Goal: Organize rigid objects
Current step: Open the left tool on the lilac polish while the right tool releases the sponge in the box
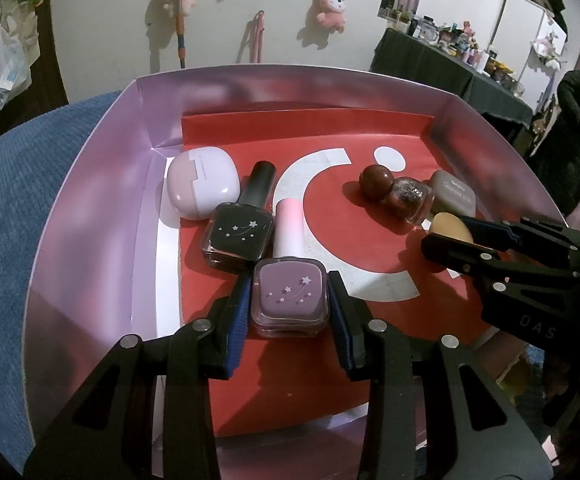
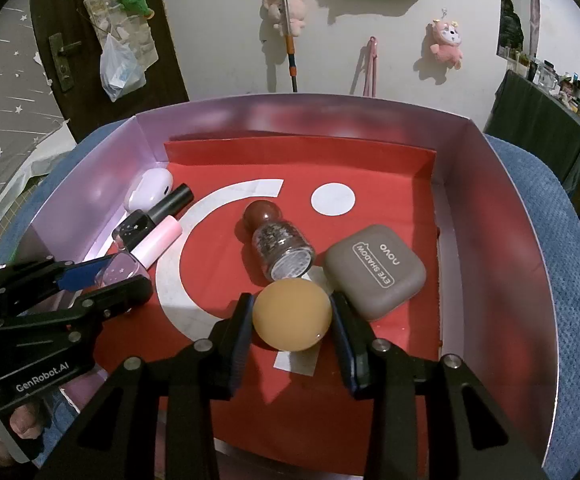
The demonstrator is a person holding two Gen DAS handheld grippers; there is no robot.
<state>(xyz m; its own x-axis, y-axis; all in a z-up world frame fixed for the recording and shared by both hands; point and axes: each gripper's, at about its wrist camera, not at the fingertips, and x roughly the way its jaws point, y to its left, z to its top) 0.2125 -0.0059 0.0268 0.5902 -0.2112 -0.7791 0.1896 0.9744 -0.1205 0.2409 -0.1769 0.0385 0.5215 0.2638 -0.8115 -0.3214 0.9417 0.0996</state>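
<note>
— While both tools sit inside the box [image 2: 501,184], what's each one got?

— The left gripper [image 1: 288,300] is clenched on the lilac bottle [image 1: 288,295], a pad pressed to either side of its square body. The bottle's pink cap [image 1: 288,226] points away toward the far wall of the box.

— And the other?

— The right gripper [image 2: 291,314] is grasping the tan ball [image 2: 293,314], one pad on each side. The ball sits low on the red liner [image 2: 297,392], near the front of the box.

— What's lying around them?

— Just beside the lilac bottle is a black bottle [image 1: 237,240] with the same star print, its black cap [image 1: 258,181] aimed the same way. The two bodies look to be touching at a corner. Next to that, in the left back corner, is a pale case [image 1: 202,187].

— And on the ball's side?

— A glitter bottle [image 2: 284,250] on its side, brown round cap [image 2: 261,216] pointing away, its base right at the ball. To the right of it lies a grey compact [image 2: 375,270] marked eye shadow, close by the right finger.

— Where does the box stand?

— On a blue cushion [image 2: 569,264].
</note>
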